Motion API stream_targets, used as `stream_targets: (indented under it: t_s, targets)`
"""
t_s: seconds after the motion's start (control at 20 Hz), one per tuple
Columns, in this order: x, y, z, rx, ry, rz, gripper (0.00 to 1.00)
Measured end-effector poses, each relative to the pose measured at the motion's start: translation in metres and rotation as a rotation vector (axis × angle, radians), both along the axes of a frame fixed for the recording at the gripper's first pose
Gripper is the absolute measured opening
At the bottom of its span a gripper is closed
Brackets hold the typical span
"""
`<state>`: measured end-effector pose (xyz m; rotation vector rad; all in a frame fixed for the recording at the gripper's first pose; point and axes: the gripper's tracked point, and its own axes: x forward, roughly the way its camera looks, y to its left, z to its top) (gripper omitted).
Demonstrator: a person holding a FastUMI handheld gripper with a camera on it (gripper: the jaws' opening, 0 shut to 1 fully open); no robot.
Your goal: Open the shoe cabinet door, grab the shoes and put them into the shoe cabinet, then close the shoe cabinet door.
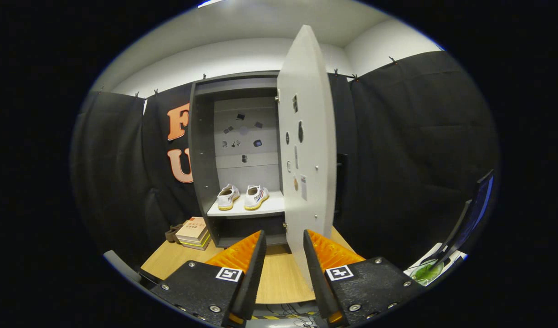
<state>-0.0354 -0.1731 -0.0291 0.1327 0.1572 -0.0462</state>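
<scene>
Gaping gripper (284, 248) holds nothing | door (306, 150) edge at right finger | shoes (242, 197) shelved beyond

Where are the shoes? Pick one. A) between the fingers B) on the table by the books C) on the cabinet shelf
C: both shoes sit side by side on the shelf inside the cabinet, beyond the open, empty fingers.
</scene>
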Motion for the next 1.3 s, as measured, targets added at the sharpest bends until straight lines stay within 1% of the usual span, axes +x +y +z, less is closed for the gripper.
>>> stream_targets:
  t_s: [0.25,0.3,0.55,0.9,1.15,1.3]
  targets:
    - [0.013,-0.058,-0.014,0.009,0.011,-0.024,0.55]
    - [0.017,-0.068,-0.015,0.008,0.007,-0.027,0.57]
    - [0.048,-0.108,-0.033,0.021,0.017,-0.016,0.61]
    - [0.084,-0.115,-0.043,0.053,0.015,0.035,0.64]
    - [0.094,-0.104,-0.043,0.061,0.010,0.075,0.64]
    - [0.096,-0.102,-0.042,0.051,0.006,0.076,0.64]
